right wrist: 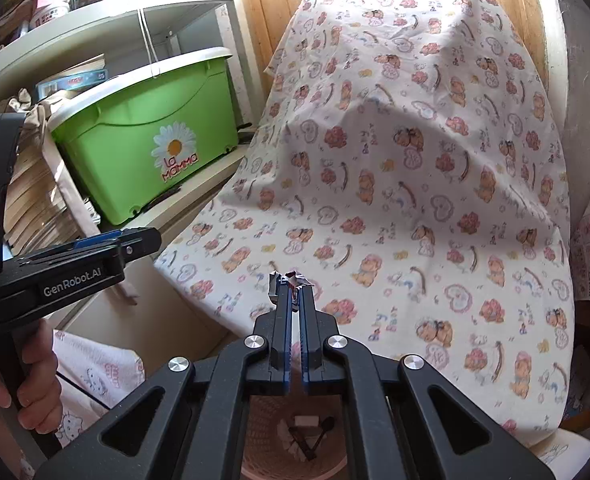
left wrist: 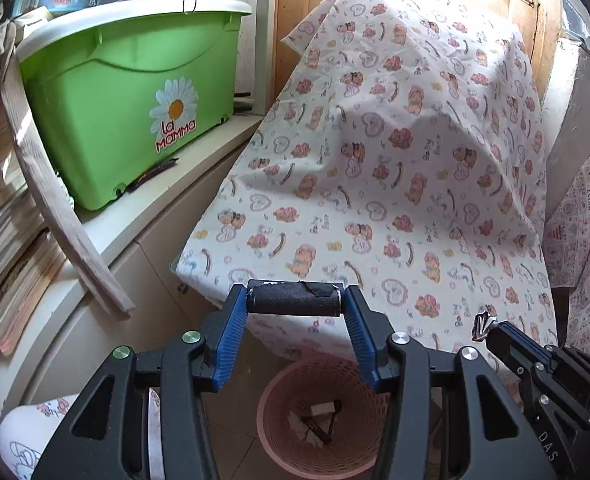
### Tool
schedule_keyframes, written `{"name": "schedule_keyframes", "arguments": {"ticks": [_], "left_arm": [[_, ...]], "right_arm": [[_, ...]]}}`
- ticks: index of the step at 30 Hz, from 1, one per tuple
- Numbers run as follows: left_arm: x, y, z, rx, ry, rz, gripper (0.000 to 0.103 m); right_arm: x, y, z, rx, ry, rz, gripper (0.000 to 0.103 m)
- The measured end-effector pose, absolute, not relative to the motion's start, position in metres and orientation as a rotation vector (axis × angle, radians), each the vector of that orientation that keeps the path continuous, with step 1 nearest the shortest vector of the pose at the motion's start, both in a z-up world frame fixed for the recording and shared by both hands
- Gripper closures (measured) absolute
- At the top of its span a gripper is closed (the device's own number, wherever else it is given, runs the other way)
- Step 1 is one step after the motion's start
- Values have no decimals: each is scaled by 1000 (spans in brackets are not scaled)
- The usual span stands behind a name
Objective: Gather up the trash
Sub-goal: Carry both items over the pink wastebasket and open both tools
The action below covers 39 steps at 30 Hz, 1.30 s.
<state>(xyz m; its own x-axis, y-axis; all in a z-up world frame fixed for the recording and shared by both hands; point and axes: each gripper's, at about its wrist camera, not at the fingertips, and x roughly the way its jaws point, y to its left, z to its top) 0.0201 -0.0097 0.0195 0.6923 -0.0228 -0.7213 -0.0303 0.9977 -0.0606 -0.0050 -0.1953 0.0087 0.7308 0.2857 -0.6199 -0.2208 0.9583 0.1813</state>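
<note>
Trash, two pieces, both in hand. Left tool [left wrist: 294, 304] grips a dark roll [left wrist: 294, 299] crosswise, one blue pad on each end; jaws partway apart, set by the roll's length. Right tool [right wrist: 293, 282] is closed tight on a small crumpled scrap [right wrist: 291, 280], which sticks out just past the fingertips. In the left view the right tool [left wrist: 491, 326] comes in from the lower right with the same scrap [left wrist: 482, 325] at its tip.

Bin [left wrist: 319, 416]: pink mesh basket on the floor, seen below and behind both tools in each wrist view. A few scraps already lie at the bottom. Sheet [left wrist: 375, 160] with a bear print drapes over furniture just beyond it; green tub [left wrist: 131, 104] on the shelf to the left, not involved.

Step in hand, as judged: carry phase, drop not yet made. Both pieces look to be above or near the bin mouth, though the tool bodies hide part of the rim.

Next move calls for: centring each tip over the opening, then parting the jaws. Roll may need a wider release; the scrap is light and could cling to a pad.
</note>
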Motion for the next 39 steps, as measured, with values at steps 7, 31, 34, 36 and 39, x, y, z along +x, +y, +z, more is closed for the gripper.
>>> {"name": "schedule_keyframes", "arguments": {"ticks": [7, 31, 34, 36, 39], "left_arm": [[17, -12, -17, -37, 883, -2, 56], [45, -15, -141, -148, 1358, -46, 56], [45, -17, -155, -144, 1397, -46, 56], [44, -20, -163, -115, 1420, -44, 55], [42, -23, -173, -114, 1459, -58, 55]], "right_arm": [[-30, -180, -17, 62, 762, 322, 99], [-1, -142, -118, -76, 1103, 334, 99], [4, -140, -139, -83, 1175, 308, 99], [6, -139, -151, -83, 1214, 302, 99], [7, -138, -163, -109, 1245, 282, 99]]}}
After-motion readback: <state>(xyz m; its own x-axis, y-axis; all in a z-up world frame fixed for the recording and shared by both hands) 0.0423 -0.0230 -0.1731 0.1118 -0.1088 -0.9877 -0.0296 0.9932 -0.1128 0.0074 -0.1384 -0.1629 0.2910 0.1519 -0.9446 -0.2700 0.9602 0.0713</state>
